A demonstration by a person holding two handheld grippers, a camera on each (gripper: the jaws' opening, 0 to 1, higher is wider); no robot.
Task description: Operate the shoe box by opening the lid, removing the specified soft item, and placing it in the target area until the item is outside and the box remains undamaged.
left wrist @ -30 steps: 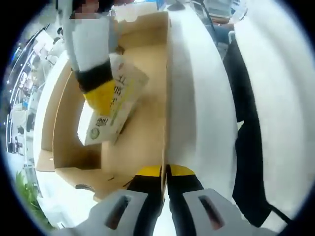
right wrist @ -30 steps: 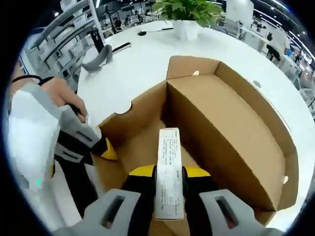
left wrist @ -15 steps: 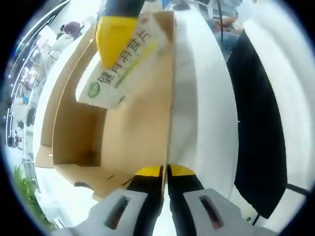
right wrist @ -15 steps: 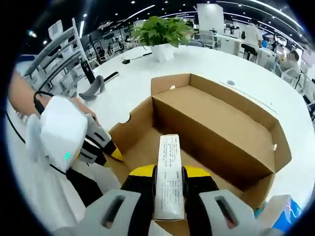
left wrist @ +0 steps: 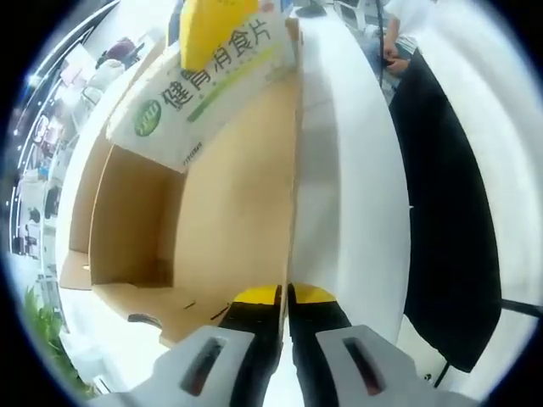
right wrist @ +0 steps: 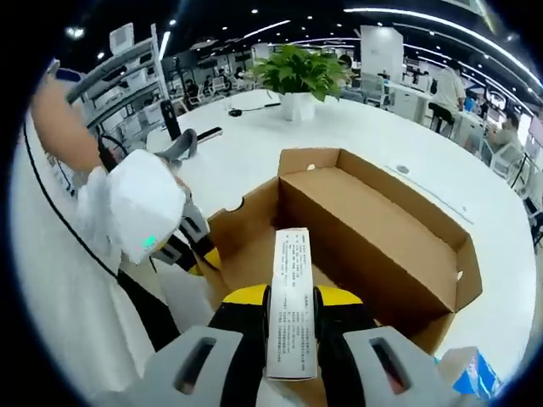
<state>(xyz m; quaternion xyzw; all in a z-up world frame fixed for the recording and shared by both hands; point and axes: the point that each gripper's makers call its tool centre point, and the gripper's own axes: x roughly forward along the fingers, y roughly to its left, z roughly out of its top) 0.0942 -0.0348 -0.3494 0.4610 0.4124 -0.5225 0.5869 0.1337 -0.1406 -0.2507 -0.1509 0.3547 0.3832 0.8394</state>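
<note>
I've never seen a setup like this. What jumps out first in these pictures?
The open cardboard shoe box on the white table, with a white packet printed in green and black held above it by the right gripper. The left gripper pinches the box's side wall, and a potted plant stands behind.

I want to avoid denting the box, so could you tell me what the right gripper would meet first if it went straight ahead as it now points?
Probably the box's inner floor or far long wall: the right gripper, shut on the packet, points down into the open box. Depth is hard to judge.
</note>
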